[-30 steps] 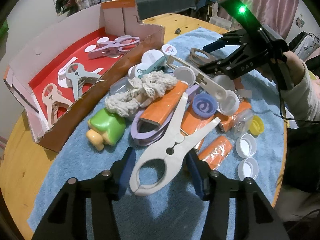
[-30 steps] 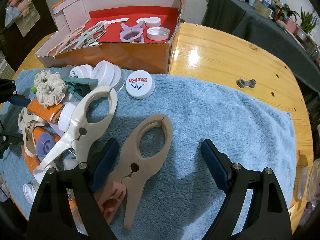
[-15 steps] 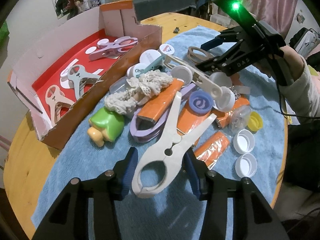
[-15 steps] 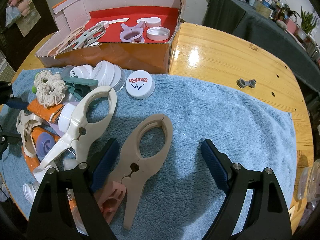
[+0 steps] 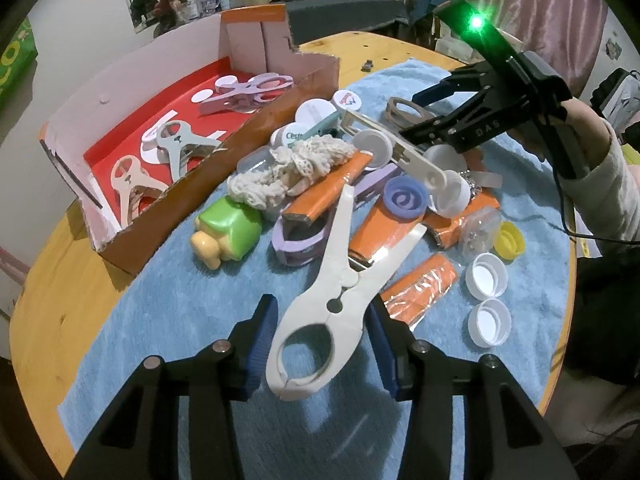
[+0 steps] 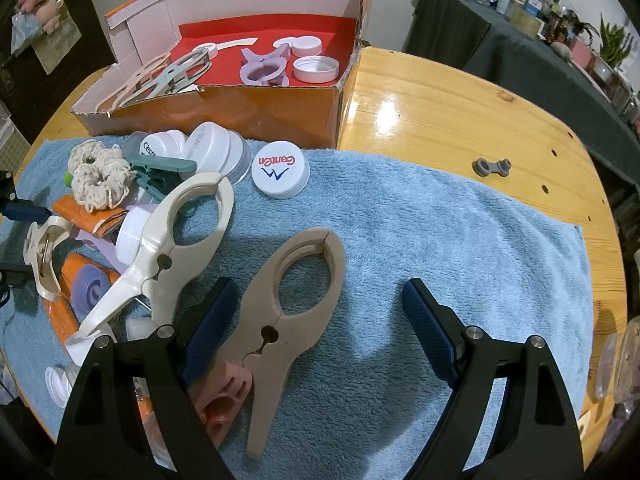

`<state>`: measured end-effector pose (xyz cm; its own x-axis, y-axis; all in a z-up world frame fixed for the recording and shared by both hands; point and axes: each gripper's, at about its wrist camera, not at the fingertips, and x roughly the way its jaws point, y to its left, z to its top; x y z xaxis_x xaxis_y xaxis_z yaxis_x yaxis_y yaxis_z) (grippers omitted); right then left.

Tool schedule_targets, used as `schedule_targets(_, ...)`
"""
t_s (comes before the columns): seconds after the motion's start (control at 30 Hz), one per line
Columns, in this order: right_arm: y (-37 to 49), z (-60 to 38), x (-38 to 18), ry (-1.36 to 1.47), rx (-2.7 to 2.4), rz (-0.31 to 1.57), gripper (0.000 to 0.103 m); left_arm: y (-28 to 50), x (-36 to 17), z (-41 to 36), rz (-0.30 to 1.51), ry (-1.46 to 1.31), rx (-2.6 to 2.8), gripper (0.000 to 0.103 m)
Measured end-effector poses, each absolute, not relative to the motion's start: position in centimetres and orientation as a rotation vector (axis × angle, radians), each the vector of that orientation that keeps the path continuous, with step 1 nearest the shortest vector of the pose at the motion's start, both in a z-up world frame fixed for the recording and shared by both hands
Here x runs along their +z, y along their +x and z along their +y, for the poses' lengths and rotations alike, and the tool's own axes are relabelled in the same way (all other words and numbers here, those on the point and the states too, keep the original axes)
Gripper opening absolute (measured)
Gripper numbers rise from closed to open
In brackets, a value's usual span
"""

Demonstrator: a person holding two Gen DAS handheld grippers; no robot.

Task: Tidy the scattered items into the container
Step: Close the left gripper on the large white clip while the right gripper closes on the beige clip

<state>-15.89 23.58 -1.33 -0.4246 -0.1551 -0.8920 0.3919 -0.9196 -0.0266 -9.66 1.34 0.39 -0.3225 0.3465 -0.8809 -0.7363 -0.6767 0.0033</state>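
The task is standing partway done, judging from how things are lying. The box (image 5: pixel 132 240) is sitting at the far left of the surface (image 5: pixel 44 280), and it is already holding several clips and a few white caps on its red floor. In the right wrist view its contents are showing as a purple clip (image 6: pixel 264 68), two pale clips (image 6: pixel 160 76) and a cap (image 6: pixel 316 69).

Most of the clutter is still waiting on the blue towel (image 5: pixel 180 288), beside the box: a cream scrunchie (image 5: pixel 288 168), a green toy (image 5: pixel 230 232), orange packets (image 5: pixel 420 292), a blue cap (image 5: pixel 405 200), a yellow cap (image 5: pixel 509 240), white caps (image 5: pixel 486 279) and more clips.

The left hand-held gripper (image 5: pixel 320 344) is working on the next item. Its jaws have just been closing around a white clip (image 5: pixel 332 292) lying at the near edge of the pile. The blue pads (image 5: pixel 260 340) are sitting right beside the clip's sides, but whether they are pressing yet cannot be told, so the clip does not look lifted.

The right hand-held gripper (image 6: pixel 316 328) is hanging released, jaws wide, over a tan clip (image 6: pixel 288 300) on the towel, with the left finger just beside it and the right finger well apart.

A long run of pick-and-drop trips is looking likely before the towel is cleared.
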Motion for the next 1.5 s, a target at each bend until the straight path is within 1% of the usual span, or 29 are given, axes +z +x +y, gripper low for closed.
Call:
schedule_targets(0.47, -15.9, 23.5, -1.4, 1.452, -2.387, 0.329, 0.085, -8.7, 0.6, -0.3, 0.494, -1.231, 2.114, 0.048)
schedule_targets(0.63, -16.1, 23.6, -1.4, 1.452, -2.384, 0.332, 0.085, -8.6, 0.7, -1.5, 0.453, -1.245, 2.176, 0.046)
schedule_targets(0.73, -16.1, 23.6, -1.4, 1.451, -2.386, 0.333, 0.085, -8.6, 1.0, -2.2, 0.418, -1.254, 2.209, 0.042)
schedule_targets(0.97, -16.1, 23.5, -1.5, 1.45, -2.387, 0.333, 0.084, -9.0, 0.8, -3.1, 0.359, -1.284, 2.264, 0.042)
schedule_targets(1.07, -16.2, 23.6, -1.5, 1.454, -2.382, 0.336, 0.084, -8.9, 0.4, -2.7, 0.382, -1.306, 2.262, 0.042)
schedule_targets(1.2, -16.4, 23.7, -1.6, 1.454, -2.382, 0.337, 0.084, -8.7, -0.2, -1.8, 0.473, -1.338, 2.288, 0.042)
schedule_targets(1.3, -16.5, 23.7, -1.7, 1.453, -2.382, 0.336, 0.084, -8.8, -0.2, -1.7, 0.469, -1.34, 2.298, 0.042)
schedule_targets(1.43, -16.4, 23.7, -1.7, 1.453, -2.382, 0.338, 0.084, -9.0, -0.4, -1.1, 0.491, -1.325, 2.3, 0.048)
schedule_targets(1.5, -16.2, 23.7, -1.7, 1.453, -2.381, 0.338, 0.084, -9.3, -0.5, -0.7, 0.508, -1.325, 2.286, 0.048)
